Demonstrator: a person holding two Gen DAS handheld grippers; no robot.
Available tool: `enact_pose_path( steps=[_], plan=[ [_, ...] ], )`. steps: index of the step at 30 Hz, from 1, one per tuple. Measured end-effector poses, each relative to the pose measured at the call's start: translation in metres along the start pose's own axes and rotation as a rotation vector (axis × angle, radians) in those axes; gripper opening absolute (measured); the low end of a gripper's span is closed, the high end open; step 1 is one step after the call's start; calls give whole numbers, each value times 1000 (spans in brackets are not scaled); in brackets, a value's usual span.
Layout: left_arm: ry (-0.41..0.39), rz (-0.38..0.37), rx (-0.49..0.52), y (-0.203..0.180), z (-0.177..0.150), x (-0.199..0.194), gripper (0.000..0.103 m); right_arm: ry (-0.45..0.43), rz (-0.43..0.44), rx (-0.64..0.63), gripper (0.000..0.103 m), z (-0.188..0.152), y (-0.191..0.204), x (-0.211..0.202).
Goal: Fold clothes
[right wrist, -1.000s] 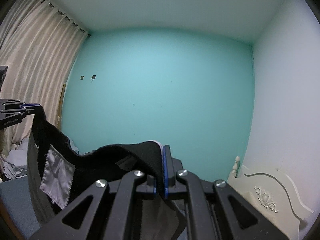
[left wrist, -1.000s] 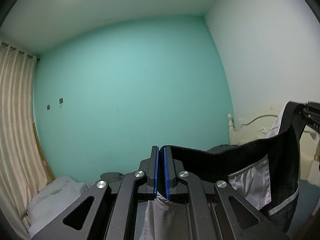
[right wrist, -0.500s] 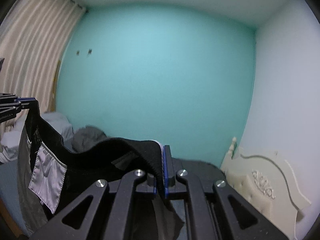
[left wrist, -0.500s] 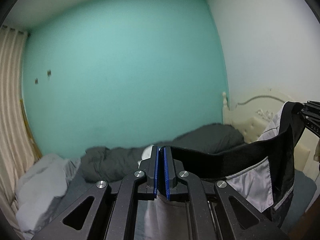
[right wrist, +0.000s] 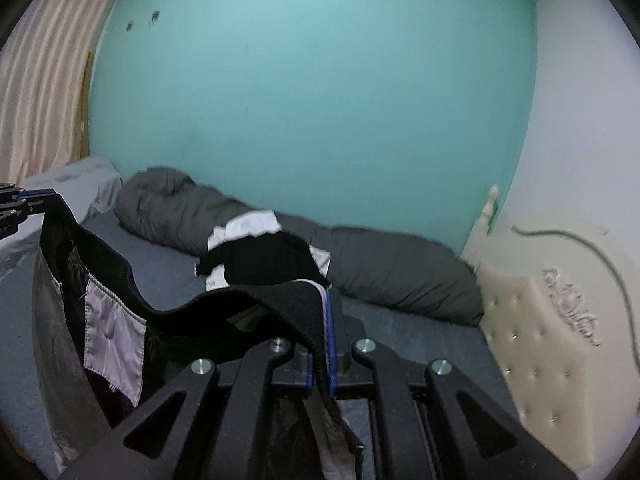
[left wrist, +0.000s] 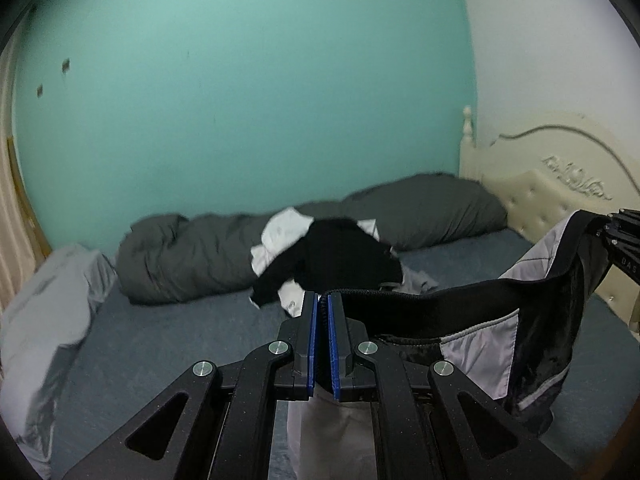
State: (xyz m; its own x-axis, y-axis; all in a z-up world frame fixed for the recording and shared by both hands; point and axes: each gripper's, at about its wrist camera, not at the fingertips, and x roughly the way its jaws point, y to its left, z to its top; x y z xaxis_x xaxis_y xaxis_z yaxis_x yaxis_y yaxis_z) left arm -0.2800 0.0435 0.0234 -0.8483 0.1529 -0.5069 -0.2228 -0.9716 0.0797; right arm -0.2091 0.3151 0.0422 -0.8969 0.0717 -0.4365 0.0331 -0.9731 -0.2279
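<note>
Teal wall (left wrist: 248, 92) backs a bed (left wrist: 192, 332) with a blue sheet. Above the sheet hang black shorts (left wrist: 460, 308), inside out, their waistband stretched between both grippers. The left gripper (left wrist: 322, 304) is clamped on one end of the band, the right gripper (right wrist: 326, 300) on the other; both jaws are nearly closed on the cloth. Farther back lies a pile of clothes (left wrist: 328, 256), black and white, against a grey duvet (left wrist: 192, 256). A cream headboard (right wrist: 552, 320) stands at right.

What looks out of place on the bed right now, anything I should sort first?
A heap of black and white clothes lies crumpled and unfolded against the rolled grey duvet. The dark shorts hang between both tools with the pale pocket lining showing, seemingly inside out.
</note>
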Motion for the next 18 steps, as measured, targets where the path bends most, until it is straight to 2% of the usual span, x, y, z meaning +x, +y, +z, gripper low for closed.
enact_pose_path(
  steps=[11, 18],
  plan=[
    [144, 20, -28, 18, -47, 170, 6, 160, 15, 11, 4, -55, 16, 178],
    [237, 48, -52, 29, -90, 262, 6, 247, 3, -7, 4, -87, 31, 269]
  ],
)
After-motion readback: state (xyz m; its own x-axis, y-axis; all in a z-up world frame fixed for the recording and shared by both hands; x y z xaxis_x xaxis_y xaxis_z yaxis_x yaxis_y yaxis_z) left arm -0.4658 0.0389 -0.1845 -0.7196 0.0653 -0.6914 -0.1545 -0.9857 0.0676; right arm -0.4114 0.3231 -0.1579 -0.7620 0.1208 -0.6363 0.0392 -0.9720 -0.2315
